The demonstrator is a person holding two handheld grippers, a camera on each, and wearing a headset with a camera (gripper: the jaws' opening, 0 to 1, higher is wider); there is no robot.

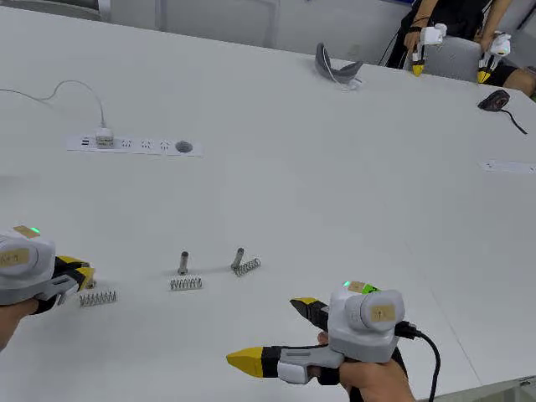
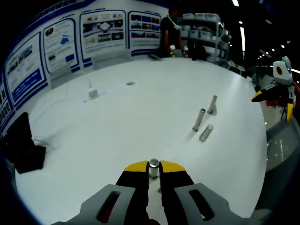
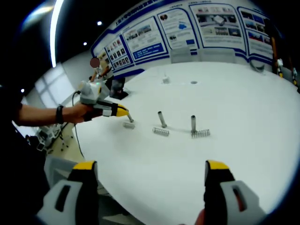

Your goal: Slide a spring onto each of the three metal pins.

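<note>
White tabletop (image 1: 318, 193) spreads open far and right; its near edge lies just by the right gripper (image 3: 150, 169), jaws spread wide, empty. The left gripper (image 1: 79, 275) clamps one metal pin (image 2: 153, 164), left spring (image 1: 98, 297) beside it. Middle pin (image 1: 182, 262) and right pin (image 1: 238, 259) stand mid-table, with middle spring (image 1: 186, 284) and right spring (image 1: 247, 267) lying alongside.

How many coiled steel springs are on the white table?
3. First spring lies by the left gripper; second spring before one standing steel pin; third spring beside the other standing pin.

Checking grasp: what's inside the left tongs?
A short silver metal pin, clamped between the yellow-tipped left tongs. Its round top end shows; its lower shaft is covered by the jaws.
</note>
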